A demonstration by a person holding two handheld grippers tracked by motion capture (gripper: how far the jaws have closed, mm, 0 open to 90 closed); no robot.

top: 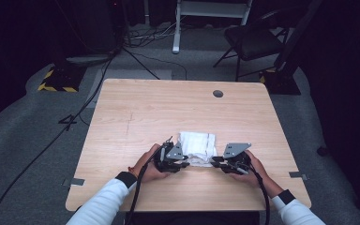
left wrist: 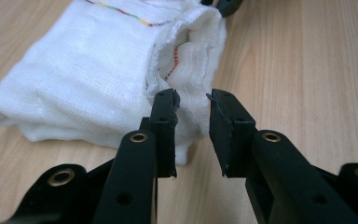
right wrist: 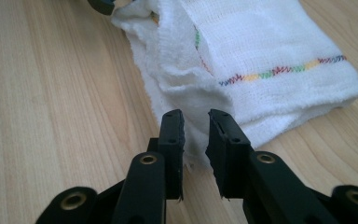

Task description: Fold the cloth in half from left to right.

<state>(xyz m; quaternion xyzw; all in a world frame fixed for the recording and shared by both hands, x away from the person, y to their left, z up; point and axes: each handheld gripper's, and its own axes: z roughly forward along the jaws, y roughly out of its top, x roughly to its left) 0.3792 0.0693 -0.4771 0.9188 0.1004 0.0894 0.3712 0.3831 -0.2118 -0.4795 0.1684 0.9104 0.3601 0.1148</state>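
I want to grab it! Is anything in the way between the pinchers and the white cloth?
No. The left gripper and right gripper both sit open at the folded white cloth, its edge between their jaws. Just bare wooden table around it.

Looks like a lab or recording studio setup, not anyone's home. Black curtains (top: 23,33) all around, grey carpet (top: 33,136) with cables (top: 75,112) running across it, a yellow-black striped base (top: 56,80) for some stand, a folding chair (top: 253,42) in the back, and tape marks (top: 76,181) by the lone wooden surface (top: 136,108) in the middle.
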